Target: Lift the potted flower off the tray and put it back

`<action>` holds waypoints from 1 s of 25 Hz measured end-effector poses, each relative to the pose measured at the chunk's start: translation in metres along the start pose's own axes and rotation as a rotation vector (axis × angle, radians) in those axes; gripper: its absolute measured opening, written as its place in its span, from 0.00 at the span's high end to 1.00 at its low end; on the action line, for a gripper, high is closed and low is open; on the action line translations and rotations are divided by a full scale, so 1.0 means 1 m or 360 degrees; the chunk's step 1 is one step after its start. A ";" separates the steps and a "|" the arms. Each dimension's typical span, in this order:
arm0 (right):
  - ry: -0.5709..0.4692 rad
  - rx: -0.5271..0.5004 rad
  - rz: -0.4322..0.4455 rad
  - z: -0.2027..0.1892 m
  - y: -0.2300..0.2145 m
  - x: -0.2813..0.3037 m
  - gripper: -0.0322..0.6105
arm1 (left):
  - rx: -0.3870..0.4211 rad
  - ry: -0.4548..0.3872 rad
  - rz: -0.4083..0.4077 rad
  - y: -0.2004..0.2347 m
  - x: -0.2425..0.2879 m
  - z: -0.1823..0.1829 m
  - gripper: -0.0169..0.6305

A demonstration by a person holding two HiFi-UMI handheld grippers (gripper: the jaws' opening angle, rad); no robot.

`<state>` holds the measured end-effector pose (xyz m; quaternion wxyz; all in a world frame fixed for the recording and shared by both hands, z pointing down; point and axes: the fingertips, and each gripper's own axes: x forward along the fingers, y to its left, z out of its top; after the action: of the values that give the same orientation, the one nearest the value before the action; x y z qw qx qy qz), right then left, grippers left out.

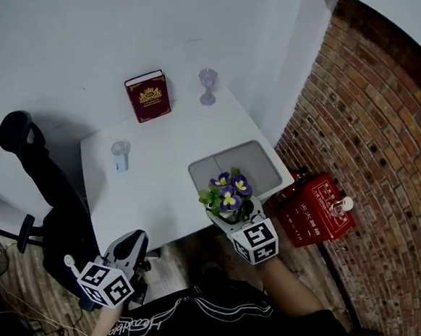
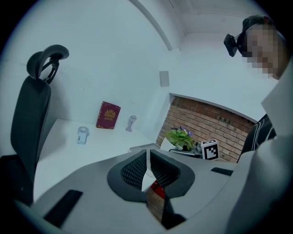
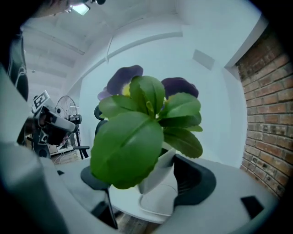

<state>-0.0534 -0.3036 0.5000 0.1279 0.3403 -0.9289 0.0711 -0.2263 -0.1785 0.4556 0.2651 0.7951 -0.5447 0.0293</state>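
The potted flower [image 1: 229,194] has purple and yellow blooms, green leaves and a white pot. It hangs in the air over the table's front edge, just in front of the grey tray [image 1: 258,160]. My right gripper [image 1: 226,214] is shut on the pot from below and behind. In the right gripper view the leaves [image 3: 137,137] fill the middle and the white pot [image 3: 158,185] sits between the dark jaws. My left gripper [image 1: 133,243] is low at the left, off the table, shut with nothing in it [image 2: 147,165]. From there the flower [image 2: 181,137] shows at the right.
On the white table [image 1: 158,188] stand a dark red book [image 1: 148,96], a stemmed glass [image 1: 207,86] and a small clear jar [image 1: 120,155]. A black office chair [image 1: 45,194] is at the left. A red box [image 1: 316,208] lies on the floor by the brick wall.
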 end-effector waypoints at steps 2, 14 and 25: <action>-0.0036 -0.0015 0.0006 0.010 0.011 -0.017 0.35 | 0.0006 -0.0008 -0.0024 -0.007 -0.005 -0.002 0.90; -0.0129 0.0020 0.0013 0.016 0.075 -0.116 0.35 | 0.0056 -0.0019 -0.0176 -0.053 -0.037 -0.029 0.90; -0.0114 0.0025 -0.0014 -0.002 0.103 -0.153 0.35 | 0.0067 0.0004 -0.0240 -0.072 -0.052 -0.050 0.90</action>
<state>-0.0074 -0.1304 0.4536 0.0922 0.3478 -0.9307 0.0656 -0.1717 -0.0926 0.4533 0.2503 0.8392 -0.4823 0.0216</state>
